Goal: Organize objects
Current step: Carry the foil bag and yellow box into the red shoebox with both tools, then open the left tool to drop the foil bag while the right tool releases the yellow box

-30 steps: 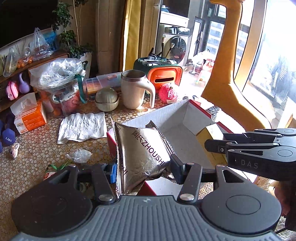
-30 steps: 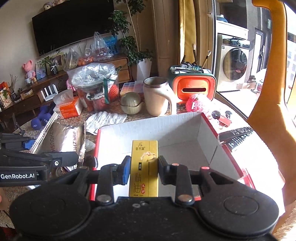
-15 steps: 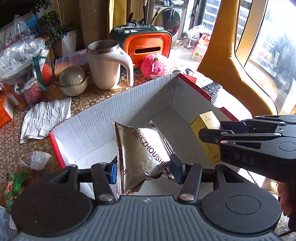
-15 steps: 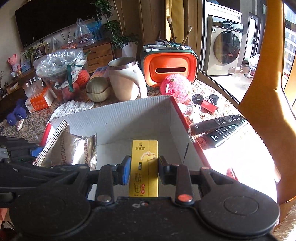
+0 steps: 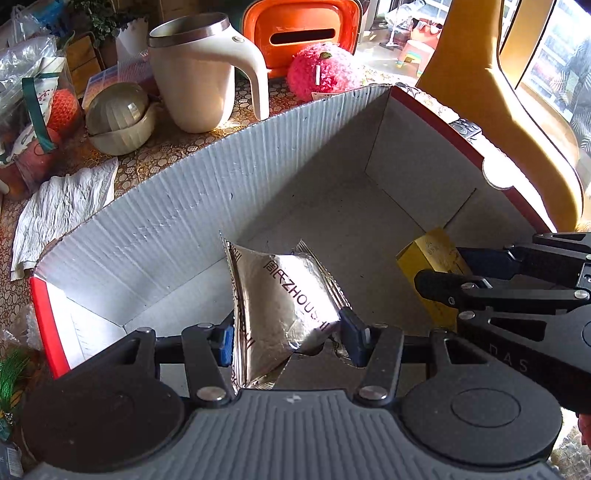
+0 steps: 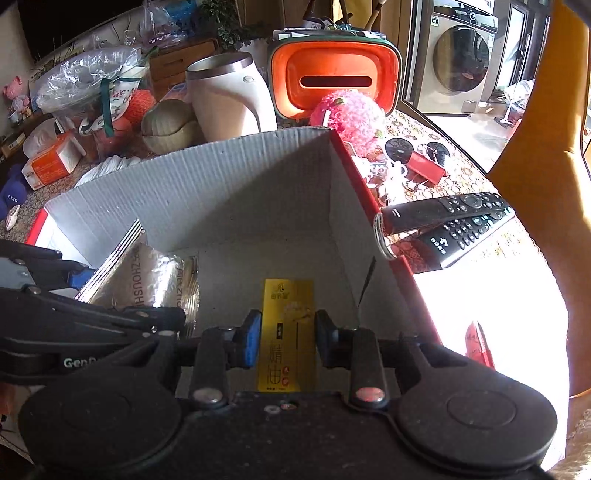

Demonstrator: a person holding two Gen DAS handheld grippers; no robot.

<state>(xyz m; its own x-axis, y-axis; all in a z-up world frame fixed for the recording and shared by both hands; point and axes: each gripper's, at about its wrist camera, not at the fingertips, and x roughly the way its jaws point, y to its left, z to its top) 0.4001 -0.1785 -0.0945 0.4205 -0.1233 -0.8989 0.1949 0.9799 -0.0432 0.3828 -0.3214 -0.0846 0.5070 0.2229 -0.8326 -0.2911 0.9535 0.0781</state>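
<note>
My left gripper (image 5: 288,338) is shut on a silver foil pouch (image 5: 280,306) and holds it low inside an open white cardboard box with a red rim (image 5: 177,221). My right gripper (image 6: 284,341) is shut on a slim yellow box (image 6: 288,339), also down inside the cardboard box (image 6: 221,192), near its right wall. In the left wrist view the yellow box (image 5: 430,258) and right gripper (image 5: 436,273) sit just right of the pouch. In the right wrist view the pouch (image 6: 147,273) and left gripper (image 6: 122,291) are at the left.
Behind the box stand a cream mug (image 5: 195,74), an orange case (image 5: 299,33), a pink fuzzy ball (image 5: 325,72) and a lidded bowl (image 5: 118,118). A white cloth (image 5: 62,206) lies left. Two remotes (image 6: 458,218) lie right of the box. A yellow chair (image 5: 498,103) stands right.
Both grippers have moved forward and down into the cardboard box with their objects still held. The box walls now fill much of both views.
</note>
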